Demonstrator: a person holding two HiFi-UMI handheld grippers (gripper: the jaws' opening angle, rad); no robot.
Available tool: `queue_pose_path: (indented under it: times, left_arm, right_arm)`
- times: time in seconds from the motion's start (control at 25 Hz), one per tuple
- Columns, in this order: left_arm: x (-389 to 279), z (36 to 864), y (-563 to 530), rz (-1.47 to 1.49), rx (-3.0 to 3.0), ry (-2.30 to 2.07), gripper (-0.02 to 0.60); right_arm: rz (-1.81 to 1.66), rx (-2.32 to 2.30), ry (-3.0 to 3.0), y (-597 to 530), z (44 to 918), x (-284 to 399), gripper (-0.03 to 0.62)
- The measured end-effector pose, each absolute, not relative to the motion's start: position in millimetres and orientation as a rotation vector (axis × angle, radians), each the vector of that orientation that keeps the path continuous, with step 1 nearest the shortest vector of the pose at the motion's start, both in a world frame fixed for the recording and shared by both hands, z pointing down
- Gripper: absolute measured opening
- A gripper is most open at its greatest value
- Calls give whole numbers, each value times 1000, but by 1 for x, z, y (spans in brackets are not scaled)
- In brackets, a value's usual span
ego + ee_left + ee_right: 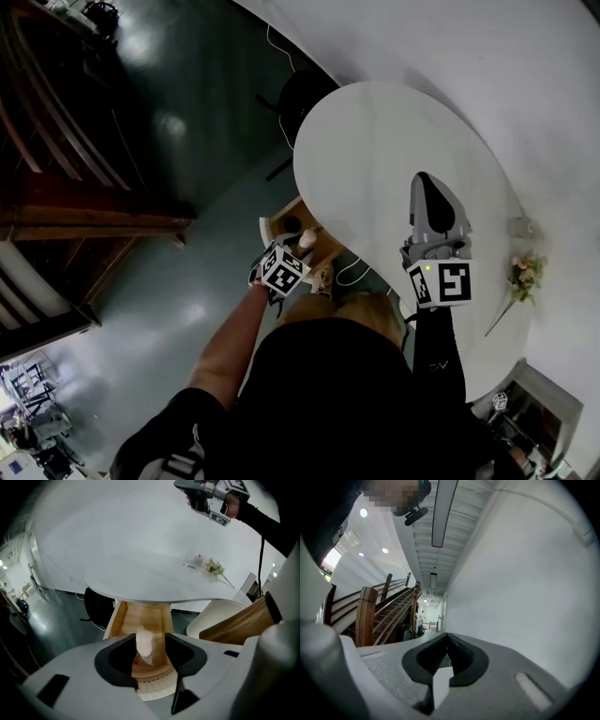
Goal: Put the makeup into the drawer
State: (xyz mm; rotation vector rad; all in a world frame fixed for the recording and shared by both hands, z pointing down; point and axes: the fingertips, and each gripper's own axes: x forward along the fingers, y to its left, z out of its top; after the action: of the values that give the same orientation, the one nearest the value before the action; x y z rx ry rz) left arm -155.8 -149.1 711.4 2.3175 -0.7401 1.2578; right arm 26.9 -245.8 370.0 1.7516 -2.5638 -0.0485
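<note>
The drawer (140,616) is light wood with a bare floor, straight side walls and a rounded, ribbed front. It stands pulled out from under the edge of the white table (140,581). The makeup (144,645) is a small pale pinkish piece in what looks like clear wrapping, with a reddish bit at its lower end. It stands upright over the drawer's front end, between the parted jaws of the left gripper (151,643). Whether it rests on the drawer floor cannot be told.
</note>
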Motion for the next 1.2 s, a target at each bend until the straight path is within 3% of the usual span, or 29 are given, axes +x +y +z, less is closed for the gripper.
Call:
queue_pose_path:
  times: [0.64, 0.92, 1.2]
  left_arm:
    - [-148, 692, -159, 1203, 2356, -760, 198]
    - [-134, 569, -220, 953, 2626, -944, 198]
    - [-114, 395, -254, 459, 2926, -1213, 198]
  right_arm:
    - [-69, 1777, -2551, -238, 366, 29, 5]
    - [-112, 1796, -2551, -234, 351, 28, 5]
    - [-162, 1812, -2579, -229, 333, 25, 5]
